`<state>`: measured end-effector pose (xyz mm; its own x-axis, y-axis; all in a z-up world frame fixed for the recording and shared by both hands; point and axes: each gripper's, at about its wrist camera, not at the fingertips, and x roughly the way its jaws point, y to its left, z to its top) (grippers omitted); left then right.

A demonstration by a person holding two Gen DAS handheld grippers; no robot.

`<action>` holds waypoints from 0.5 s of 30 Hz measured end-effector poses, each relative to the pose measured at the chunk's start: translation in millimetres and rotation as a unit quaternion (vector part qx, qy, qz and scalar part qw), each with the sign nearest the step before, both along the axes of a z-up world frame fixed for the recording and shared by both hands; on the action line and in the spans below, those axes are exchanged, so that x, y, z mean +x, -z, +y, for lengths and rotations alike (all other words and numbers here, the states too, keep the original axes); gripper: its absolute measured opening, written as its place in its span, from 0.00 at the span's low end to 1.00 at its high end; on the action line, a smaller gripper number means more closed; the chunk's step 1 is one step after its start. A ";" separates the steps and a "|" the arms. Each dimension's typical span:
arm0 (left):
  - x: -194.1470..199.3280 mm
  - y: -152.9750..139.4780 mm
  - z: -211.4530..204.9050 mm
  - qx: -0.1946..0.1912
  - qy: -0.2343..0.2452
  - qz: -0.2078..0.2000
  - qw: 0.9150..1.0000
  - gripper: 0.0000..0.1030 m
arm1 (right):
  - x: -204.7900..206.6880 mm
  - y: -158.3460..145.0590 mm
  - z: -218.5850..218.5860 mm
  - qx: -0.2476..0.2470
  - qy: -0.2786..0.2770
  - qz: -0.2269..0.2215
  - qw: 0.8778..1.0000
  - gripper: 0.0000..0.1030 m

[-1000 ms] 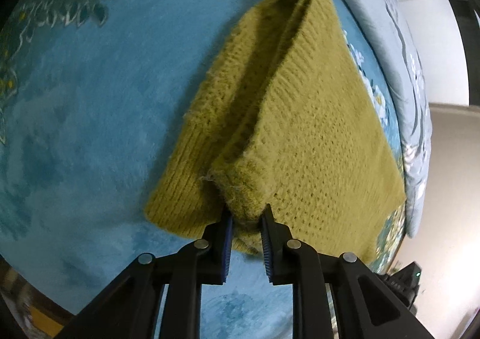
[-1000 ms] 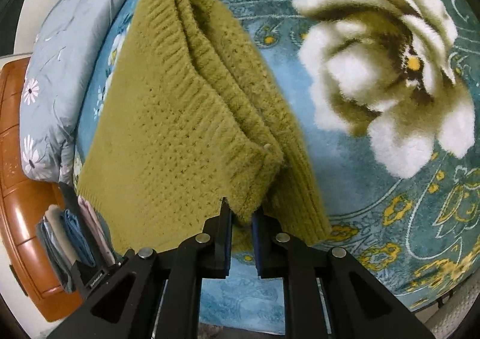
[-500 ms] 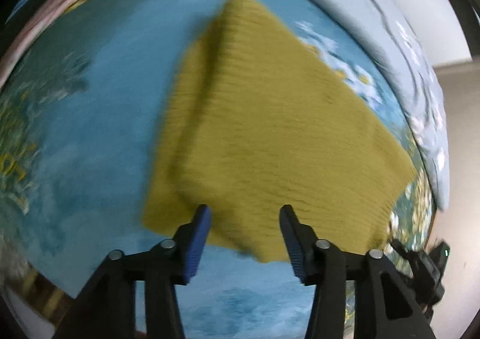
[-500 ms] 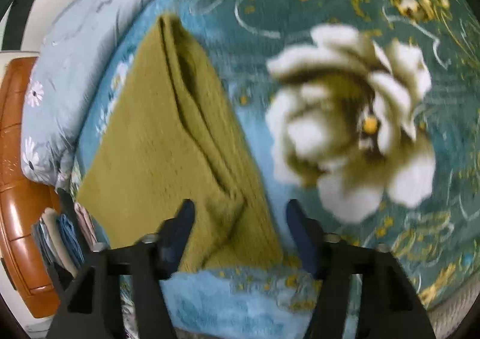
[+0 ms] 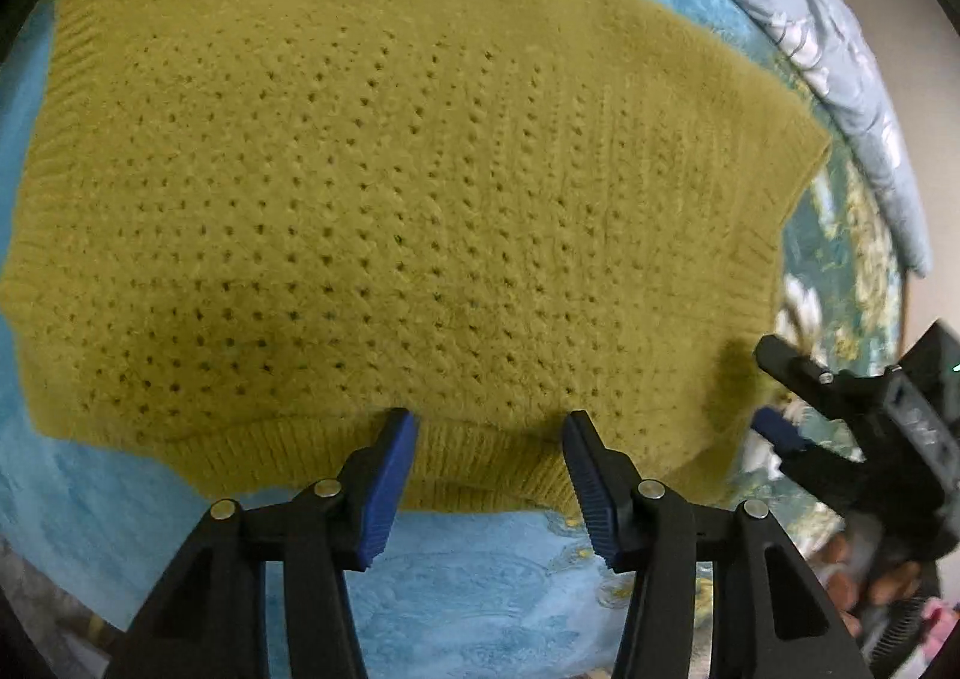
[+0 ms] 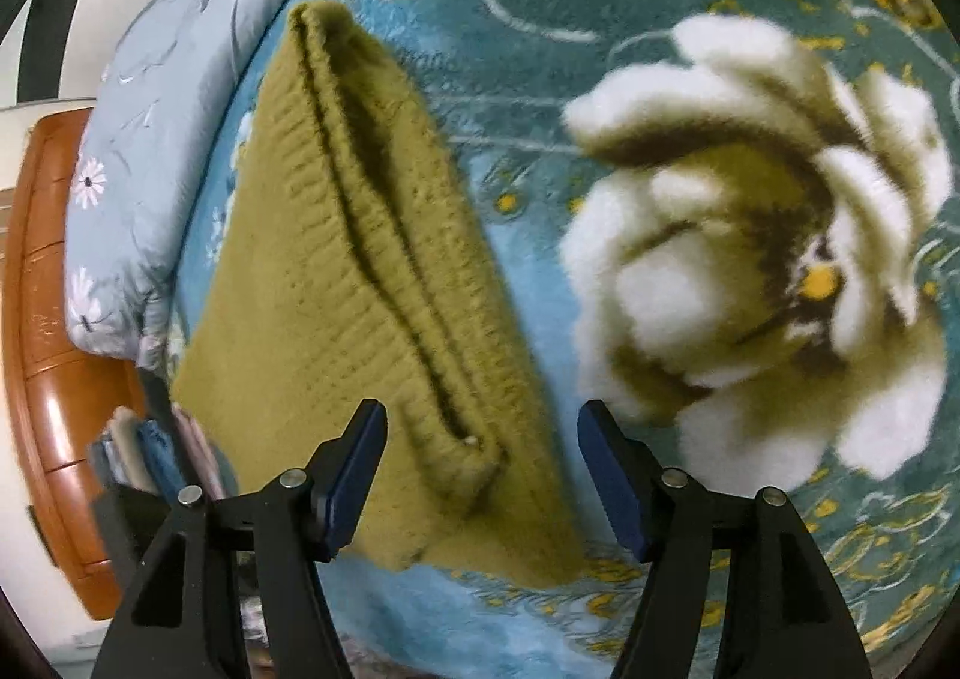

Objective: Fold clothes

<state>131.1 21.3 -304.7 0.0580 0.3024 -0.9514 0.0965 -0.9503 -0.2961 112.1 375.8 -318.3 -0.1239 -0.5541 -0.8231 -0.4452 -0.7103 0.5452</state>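
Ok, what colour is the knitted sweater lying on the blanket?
Olive-yellow, a mustardy green, in an open knit with ribbed edges. The sweater shows best in the left wrist view.

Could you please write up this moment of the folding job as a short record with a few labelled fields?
garment: olive knit sweater, folded, lying flat
surface: teal floral blanket
left gripper: open, empty, at the sweater's near ribbed edge
right gripper: open, empty, over the sweater's near corner
visible fold: layered edges stacked along the sweater's right side in the right wrist view
nearby: pale blue pillow beyond the sweater; wooden furniture at far left
task state: sweater not held by either gripper
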 end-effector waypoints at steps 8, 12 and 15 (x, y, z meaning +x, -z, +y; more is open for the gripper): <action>-8.2 8.4 2.4 0.003 0.002 -0.015 1.000 0.54 | 4.5 5.5 -7.2 0.007 -0.016 -0.019 1.000 0.28; -7.7 8.6 1.9 0.001 0.036 -0.019 0.999 0.61 | 6.0 -2.1 -9.9 0.009 -0.010 -0.024 1.000 0.23; -10.2 8.7 7.5 -0.002 0.070 -0.026 0.997 0.64 | -10.8 -16.7 -23.2 0.020 -0.016 -0.013 1.000 0.21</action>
<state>120.8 28.7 -313.4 0.1481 0.2845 -0.9472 -0.0217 -0.9566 -0.2907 101.3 352.6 -301.6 -0.0840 -0.5237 -0.8478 -0.4359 -0.7458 0.5038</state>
